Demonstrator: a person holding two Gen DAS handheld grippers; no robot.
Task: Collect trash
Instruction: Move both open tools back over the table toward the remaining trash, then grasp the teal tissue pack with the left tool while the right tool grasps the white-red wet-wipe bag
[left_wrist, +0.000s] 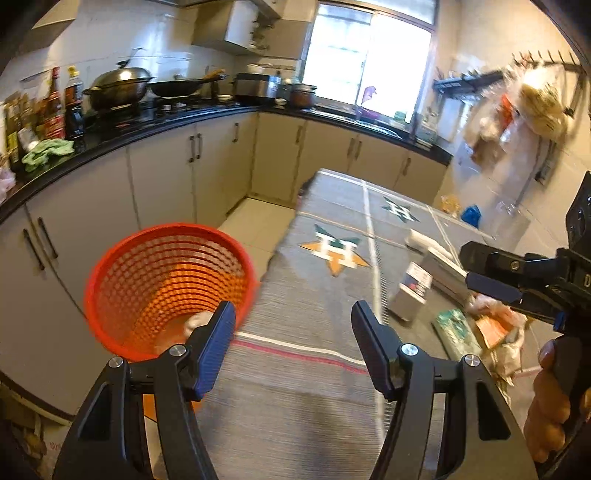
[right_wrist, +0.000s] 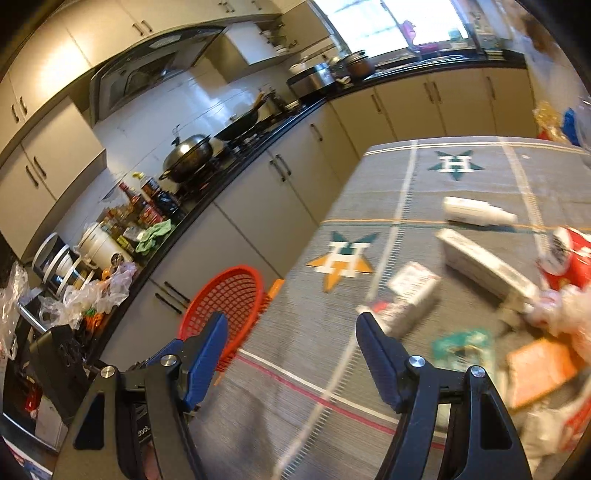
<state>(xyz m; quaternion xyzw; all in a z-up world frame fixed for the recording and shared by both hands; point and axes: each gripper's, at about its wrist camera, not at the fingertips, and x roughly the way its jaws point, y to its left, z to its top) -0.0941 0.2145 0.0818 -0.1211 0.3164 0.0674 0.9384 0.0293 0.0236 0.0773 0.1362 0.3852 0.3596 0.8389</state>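
Note:
A red mesh waste basket (left_wrist: 170, 284) stands at the table's left edge, with a pale crumpled scrap (left_wrist: 197, 321) at its bottom; it also shows in the right wrist view (right_wrist: 225, 306). My left gripper (left_wrist: 293, 332) is open and empty, just right of the basket over the grey cloth. My right gripper (right_wrist: 290, 343) is open and empty above the table; in the left wrist view it (left_wrist: 491, 273) hangs over the trash. Trash lies on the right: a small white box (right_wrist: 412, 291), a long box (right_wrist: 484, 266), a white bottle (right_wrist: 476, 212), a green wrapper (right_wrist: 463, 349), an orange wrapper (right_wrist: 539, 369).
The table wears a grey cloth (left_wrist: 314, 369) with star patterns. A black kitchen counter (left_wrist: 155, 127) with woks, bottles and a green rag runs along the left and back. Bags hang on the right wall (left_wrist: 535, 107). Tiled floor lies between counter and table.

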